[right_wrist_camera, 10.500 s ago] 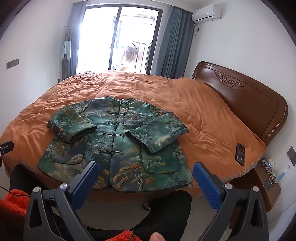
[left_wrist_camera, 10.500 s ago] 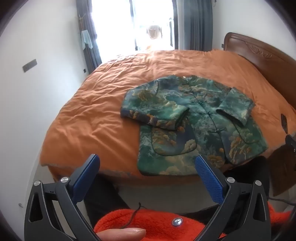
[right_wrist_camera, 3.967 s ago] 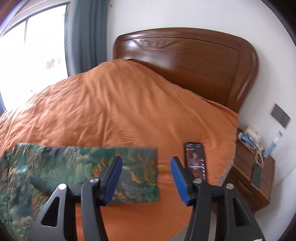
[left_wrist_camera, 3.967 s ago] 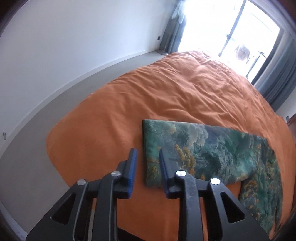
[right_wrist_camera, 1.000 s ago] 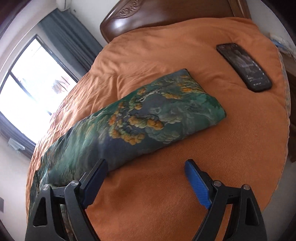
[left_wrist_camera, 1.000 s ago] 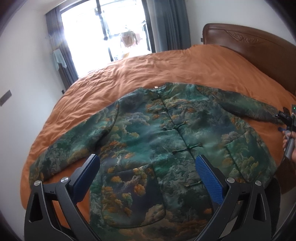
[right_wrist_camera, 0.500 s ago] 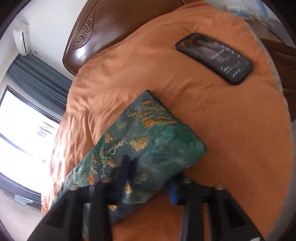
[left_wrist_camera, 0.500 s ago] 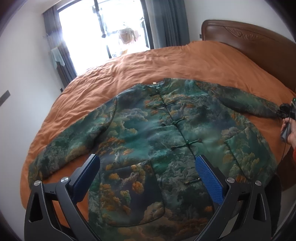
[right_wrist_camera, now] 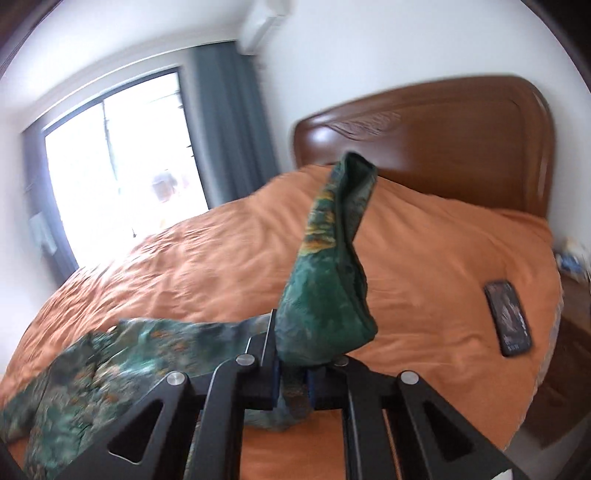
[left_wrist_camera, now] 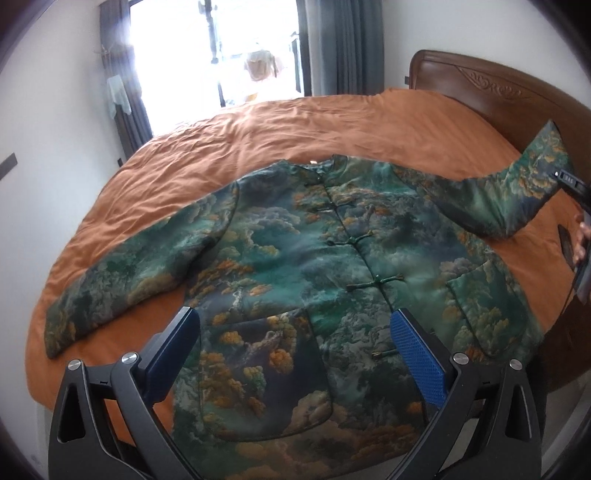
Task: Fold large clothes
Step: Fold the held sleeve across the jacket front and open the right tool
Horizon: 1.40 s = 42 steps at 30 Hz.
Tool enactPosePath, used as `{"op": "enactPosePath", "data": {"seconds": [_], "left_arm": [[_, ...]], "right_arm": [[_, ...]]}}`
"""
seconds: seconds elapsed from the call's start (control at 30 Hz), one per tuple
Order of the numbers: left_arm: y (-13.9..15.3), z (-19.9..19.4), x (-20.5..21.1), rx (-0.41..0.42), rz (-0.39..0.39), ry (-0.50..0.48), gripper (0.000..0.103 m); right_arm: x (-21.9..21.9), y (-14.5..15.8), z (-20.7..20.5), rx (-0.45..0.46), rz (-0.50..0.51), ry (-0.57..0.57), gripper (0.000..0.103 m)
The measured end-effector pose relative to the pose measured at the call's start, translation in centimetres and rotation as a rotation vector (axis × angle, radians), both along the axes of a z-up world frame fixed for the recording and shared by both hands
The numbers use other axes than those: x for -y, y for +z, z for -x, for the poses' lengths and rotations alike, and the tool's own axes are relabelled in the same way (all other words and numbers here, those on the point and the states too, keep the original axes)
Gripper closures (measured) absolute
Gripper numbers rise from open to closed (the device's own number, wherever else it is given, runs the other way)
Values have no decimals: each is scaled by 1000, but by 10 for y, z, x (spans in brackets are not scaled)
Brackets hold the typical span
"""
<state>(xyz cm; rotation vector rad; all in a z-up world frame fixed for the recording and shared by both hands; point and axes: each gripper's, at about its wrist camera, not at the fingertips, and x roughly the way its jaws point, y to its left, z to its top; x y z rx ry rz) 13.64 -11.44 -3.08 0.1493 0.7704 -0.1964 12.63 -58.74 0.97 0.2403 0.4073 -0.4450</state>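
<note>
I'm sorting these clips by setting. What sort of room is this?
Almost certainly a home bedroom: a wide bed with an orange duvet and a carved wooden headboard, grey curtains beside a big window, and a wall-mounted air conditioner. A patterned jacket lies spread on the bed.

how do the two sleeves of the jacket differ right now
The sleeve by the headboard is lifted off the orange bedcover, its cuff raised; the sleeve by the window lies flat on the bedcover. The right gripper is shut on the raised sleeve's cuff; nothing touches the flat sleeve, and the left gripper hangs open over the jacket's hem. The raised sleeve bends partway along; the other runs straight. Both share the green and orange print.
</note>
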Motion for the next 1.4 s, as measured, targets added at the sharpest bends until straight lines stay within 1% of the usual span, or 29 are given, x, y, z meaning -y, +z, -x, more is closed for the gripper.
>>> {"op": "enactPosePath", "data": {"seconds": [0.07,0.17,0.23,0.33,0.4,0.47,0.53,0.6,0.67,0.73,0.77,0.83,0.87,0.9,0.93,0.97,1.03,1.07,1.1,1.17,1.2,1.27,1.3,1.33,1.37,1.4], "left_arm": [[-2,0,-9,-9,9,15,0],[-7,-3,-24,-35,26,43,0],[-13,-7,-33,-56,41,63,0],[-22,-17,-42,-95,60,77,0],[-27,-24,-44,-123,65,62,0],[-31,-30,-44,-132,65,54,0],[-33,-36,-42,-143,73,43,0],[-37,-44,-37,-165,96,12,1],[-41,-54,-31,-200,123,-21,1],[-45,-65,-22,-244,179,-68,1],[-47,-70,-18,-265,199,-84,1],[-51,-83,-6,-312,249,-115,1],[-54,-89,0,-341,285,-134,1],[-58,-94,6,-371,316,-152,1],[-62,-100,12,-400,342,-168,1],[-66,-104,18,-419,361,-178,1],[-75,-112,34,-459,392,-193,2],[-80,-116,43,-477,399,-202,4],[-84,-120,55,-491,398,-218,9],[-93,-128,76,-511,362,-244,20],[-98,-133,87,-518,341,-254,22],[-107,-143,105,-511,307,-249,24],[-110,-148,114,-503,286,-244,27],[-113,-152,120,-496,270,-239,33],[-116,-155,126,-496,248,-228,49],[-118,-158,130,-491,223,-211,73]], "right_arm": [[-35,11,-4,-9,35,80,93],[-87,18,-4,-36,81,187,93],[-121,17,-5,-67,116,249,93],[-171,7,-3,-109,171,324,93],[-200,-7,-1,-149,197,371,93],[-228,-25,0,-196,202,418,93],[-242,-43,-3,-232,194,447,93],[-255,-63,-10,-279,202,471,93],[-259,-82,-15,-318,198,483,93],[-264,-100,-16,-366,202,492,92],[-267,-108,-17,-391,200,498,88],[-273,-123,-19,-428,201,503,74],[-274,-128,-19,-445,185,520,55],[-272,-131,-16,-451,158,540,39],[-272,-132,-11,-442,133,560,34],[-273,-132,-5,-431,127,571,32],[-277,-133,6,-426,142,586,32],[-277,-132,12,-425,144,595,32],[-277,-131,19,-423,145,601,32],[-274,-125,34,-417,140,604,32],[-272,-121,43,-411,135,603,32],[-268,-118,58,-397,127,595,32],[-267,-116,63,-391,123,592,32],[-266,-115,69,-384,121,587,32],[-264,-114,75,-375,120,579,32],[-264,-113,80,-368,120,573,32]]}}
